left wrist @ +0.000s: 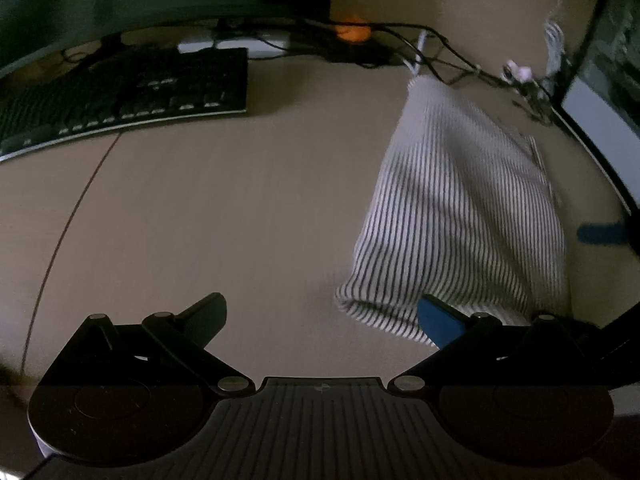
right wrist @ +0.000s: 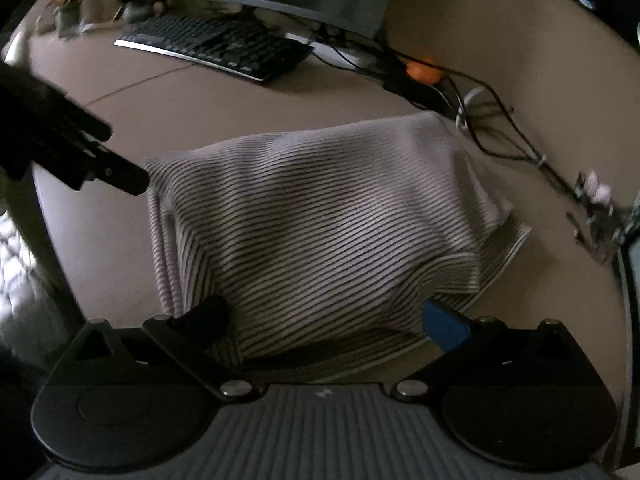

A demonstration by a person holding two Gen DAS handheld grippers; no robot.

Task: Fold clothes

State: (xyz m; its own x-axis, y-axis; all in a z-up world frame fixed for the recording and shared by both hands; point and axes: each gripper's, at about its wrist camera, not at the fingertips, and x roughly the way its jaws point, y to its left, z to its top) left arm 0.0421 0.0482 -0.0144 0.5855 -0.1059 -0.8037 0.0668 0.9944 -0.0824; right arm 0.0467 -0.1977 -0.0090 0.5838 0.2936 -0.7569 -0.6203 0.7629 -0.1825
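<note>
Right gripper (right wrist: 324, 320): jaws spread wide, nothing pinched, straddling the near edge of the striped cloth (right wrist: 320, 216), which lies folded in layers on the desk (right wrist: 120, 264) dead ahead of it. Left gripper (left wrist: 320, 316): jaws likewise spread, empty, over bare desk; cloth lies to its right, only the blue finger (left wrist: 438, 322) overlapping the near corner. Cloth's long axis runs near-to-far in the left view. Judgement: right gripper is nearer and better lined up for the next grasp; keyboard (right wrist: 216, 44) far left, well apart.
</note>
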